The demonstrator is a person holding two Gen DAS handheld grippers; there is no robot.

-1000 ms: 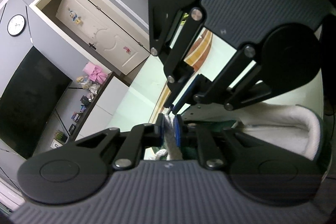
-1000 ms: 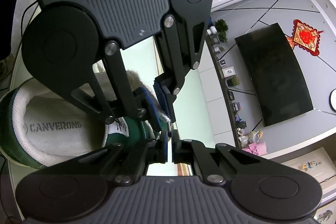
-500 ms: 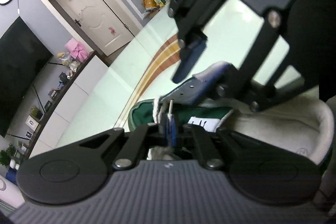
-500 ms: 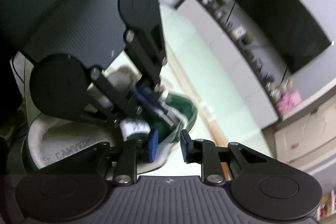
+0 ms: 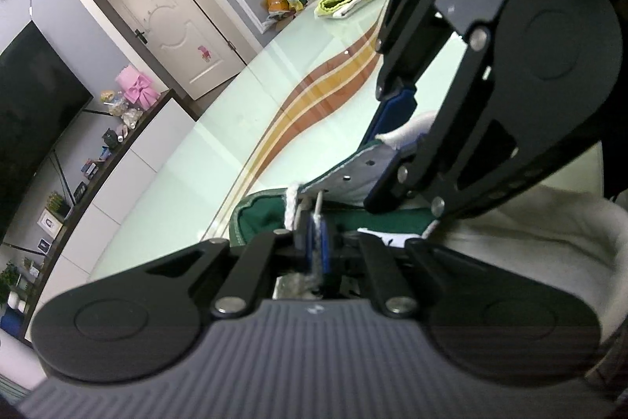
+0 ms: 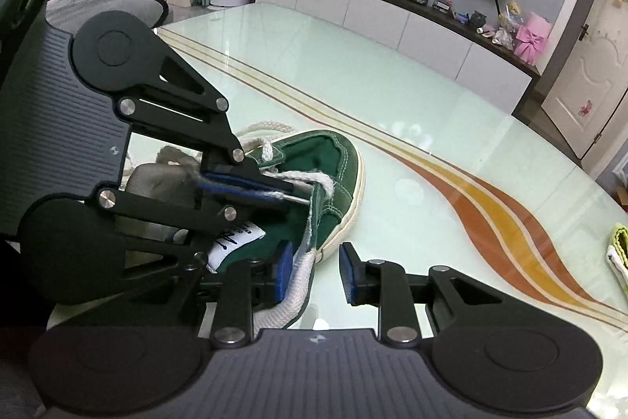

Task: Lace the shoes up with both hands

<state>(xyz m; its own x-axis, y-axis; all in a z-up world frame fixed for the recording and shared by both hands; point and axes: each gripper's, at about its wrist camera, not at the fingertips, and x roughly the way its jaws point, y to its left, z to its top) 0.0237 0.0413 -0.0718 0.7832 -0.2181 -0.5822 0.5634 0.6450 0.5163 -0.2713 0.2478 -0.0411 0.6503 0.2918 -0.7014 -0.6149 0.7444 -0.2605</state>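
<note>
My left hand-held gripper [image 6: 274, 192] is clamped on the tip of the white lace [image 6: 292, 177], poised at an eyelet beside the tongue of the green shoe [image 6: 337, 163] on the tabletop [image 6: 392, 97]. My right hand-held gripper [image 6: 316, 271] gapes wide, just ahead of it the shoe's near edge. Only the toe-end eyelets look threaded; the upper ones seem left to do

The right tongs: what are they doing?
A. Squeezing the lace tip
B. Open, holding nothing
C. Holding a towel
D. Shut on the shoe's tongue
B. The right tongs stand wide apart with only glass table in the gap; the lace tip is pinched by the left tongs.
</note>
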